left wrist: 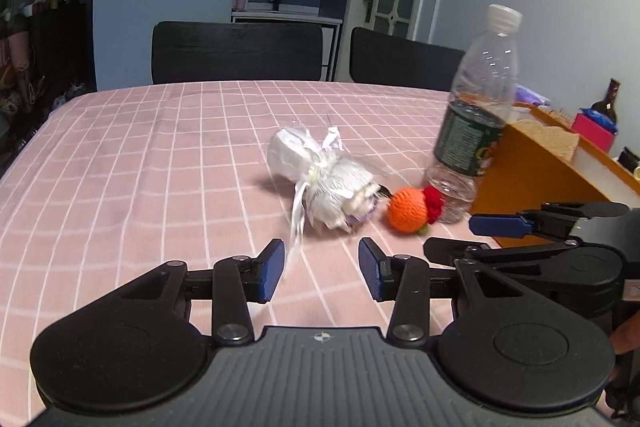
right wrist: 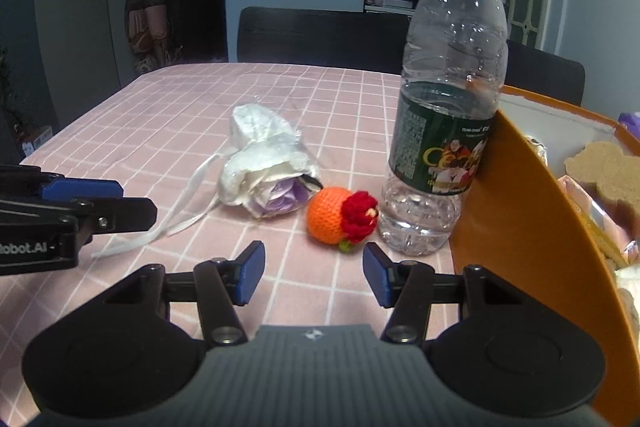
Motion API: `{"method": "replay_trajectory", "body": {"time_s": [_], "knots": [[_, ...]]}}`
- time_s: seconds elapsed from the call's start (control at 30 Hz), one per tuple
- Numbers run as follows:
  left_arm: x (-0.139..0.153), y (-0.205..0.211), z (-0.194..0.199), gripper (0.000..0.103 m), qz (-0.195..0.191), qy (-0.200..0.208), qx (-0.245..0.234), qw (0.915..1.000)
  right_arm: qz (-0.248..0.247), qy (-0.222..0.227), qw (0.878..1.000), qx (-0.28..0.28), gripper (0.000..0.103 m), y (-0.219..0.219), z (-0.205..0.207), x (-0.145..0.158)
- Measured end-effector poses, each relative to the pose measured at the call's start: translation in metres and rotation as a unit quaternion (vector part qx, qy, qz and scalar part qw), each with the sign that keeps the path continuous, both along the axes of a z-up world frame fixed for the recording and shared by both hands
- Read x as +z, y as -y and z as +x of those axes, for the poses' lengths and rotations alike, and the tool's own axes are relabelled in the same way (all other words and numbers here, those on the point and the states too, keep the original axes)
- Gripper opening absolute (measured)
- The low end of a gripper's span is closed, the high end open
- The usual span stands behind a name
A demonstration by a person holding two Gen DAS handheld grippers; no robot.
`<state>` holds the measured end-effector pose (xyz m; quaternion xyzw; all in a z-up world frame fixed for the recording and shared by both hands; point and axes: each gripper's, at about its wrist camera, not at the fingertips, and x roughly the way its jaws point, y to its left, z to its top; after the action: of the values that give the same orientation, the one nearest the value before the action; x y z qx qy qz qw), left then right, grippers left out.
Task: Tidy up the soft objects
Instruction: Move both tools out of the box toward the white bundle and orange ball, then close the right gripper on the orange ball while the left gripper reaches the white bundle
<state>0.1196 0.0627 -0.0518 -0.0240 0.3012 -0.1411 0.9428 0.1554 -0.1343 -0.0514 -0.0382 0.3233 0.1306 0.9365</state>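
Note:
A white wrapped fabric flower with a purple bloom and a trailing white ribbon lies on the pink checked tablecloth. Beside it sits an orange crocheted ball with a red knitted tuft. My left gripper hovers just short of the flower, jaws open and empty. In its own view my right gripper is open and empty just before the ball. The right gripper also shows at the right of the left wrist view.
A clear plastic water bottle stands right of the ball, against an orange box holding several soft items. Two dark chairs stand behind the table. A fingertip shows at the right edge.

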Motion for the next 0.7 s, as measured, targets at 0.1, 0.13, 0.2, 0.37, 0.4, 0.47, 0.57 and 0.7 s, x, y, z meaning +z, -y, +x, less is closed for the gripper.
{"method": "replay_trajectory", "body": {"time_s": [0.1, 0.13, 0.2, 0.37, 0.4, 0.47, 0.57, 0.7], "knots": [[-0.003, 0.006, 0.019, 0.051, 0.01, -0.002, 0.001, 1.0, 0.007, 0.002, 1.0, -0.012, 0.055, 0.001, 0.013, -0.005], [-0.004, 0.008, 0.024, 0.051, 0.013, -0.001, 0.0, 0.9999, 0.011, 0.002, 1.0, -0.014, 0.055, 0.0, 0.016, -0.007], [-0.007, 0.013, 0.036, 0.051, 0.024, -0.002, -0.001, 0.9997, 0.016, -0.001, 1.0, -0.013, 0.055, -0.001, 0.023, -0.01], [-0.019, 0.022, 0.061, 0.051, 0.045, -0.014, -0.011, 0.9988, 0.026, -0.003, 0.999, -0.022, 0.055, 0.003, 0.035, -0.017], [-0.021, 0.024, 0.063, 0.05, 0.049, -0.013, -0.014, 0.9986, 0.028, -0.002, 0.999, -0.025, 0.055, 0.004, 0.037, -0.019], [-0.025, 0.026, 0.068, 0.044, 0.058, -0.014, -0.016, 0.9981, 0.032, -0.004, 0.999, -0.027, 0.055, 0.005, 0.041, -0.022], [-0.029, 0.026, 0.071, 0.028, 0.051, -0.016, -0.014, 0.9984, 0.036, -0.002, 0.999, -0.025, 0.055, 0.005, 0.043, -0.026], [-0.032, 0.027, 0.072, 0.001, 0.029, -0.021, -0.012, 0.9993, 0.026, 0.007, 0.999, -0.021, 0.047, 0.006, 0.043, -0.029]]}}
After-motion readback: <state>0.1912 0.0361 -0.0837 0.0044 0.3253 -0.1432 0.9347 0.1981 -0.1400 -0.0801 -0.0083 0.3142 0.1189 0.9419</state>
